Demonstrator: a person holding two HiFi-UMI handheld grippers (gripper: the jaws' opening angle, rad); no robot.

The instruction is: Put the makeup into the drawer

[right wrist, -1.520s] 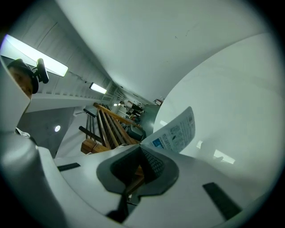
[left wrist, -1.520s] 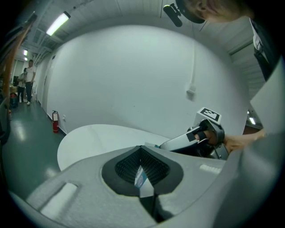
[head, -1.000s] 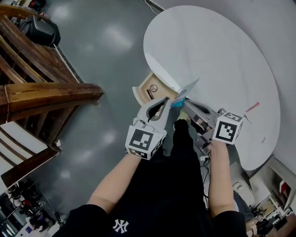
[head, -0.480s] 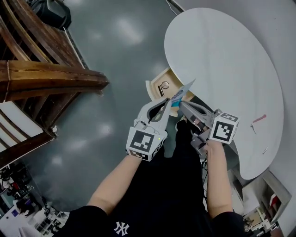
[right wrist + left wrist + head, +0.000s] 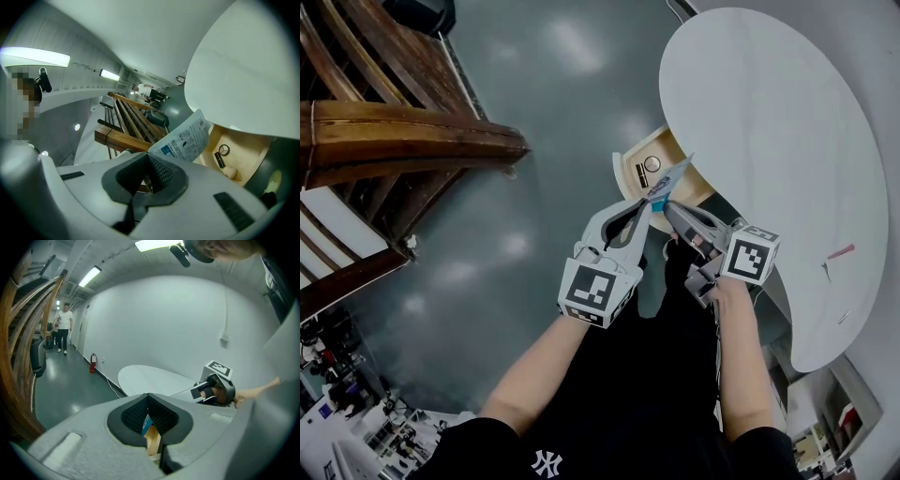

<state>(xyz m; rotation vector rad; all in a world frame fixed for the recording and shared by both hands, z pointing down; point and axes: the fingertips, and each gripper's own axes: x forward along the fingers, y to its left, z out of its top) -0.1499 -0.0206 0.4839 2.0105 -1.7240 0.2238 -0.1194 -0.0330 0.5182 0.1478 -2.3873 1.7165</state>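
Observation:
A white makeup sachet with a blue end [image 5: 670, 176] sticks up from my right gripper [image 5: 667, 206], which is shut on its lower end. In the right gripper view the sachet [image 5: 185, 138] fans out from the closed tips [image 5: 149, 157]. My left gripper [image 5: 647, 202] is shut, its tip against the sachet's blue end; I cannot tell whether it pinches it. The left gripper view shows a blue sliver of sachet [image 5: 146, 423] through the hollow below the tips [image 5: 148, 397]. The open wooden drawer [image 5: 622, 167] under the round white table [image 5: 769, 122] lies just beyond, holding a round compact [image 5: 652, 165] and a dark lipstick [image 5: 639, 174].
Dark wooden chairs [image 5: 403, 150] stand to the left across grey floor. A thin red stick [image 5: 839, 251] lies on the table's right part. In the left gripper view a person [image 5: 63, 326] walks far down the corridor near a fire extinguisher [image 5: 93, 363]. My legs are below the grippers.
Both grippers have moved together, with the sachet, forward and down toward the drawer. The sachet's top now overlaps the drawer's front part. Neither gripper's jaws have changed.

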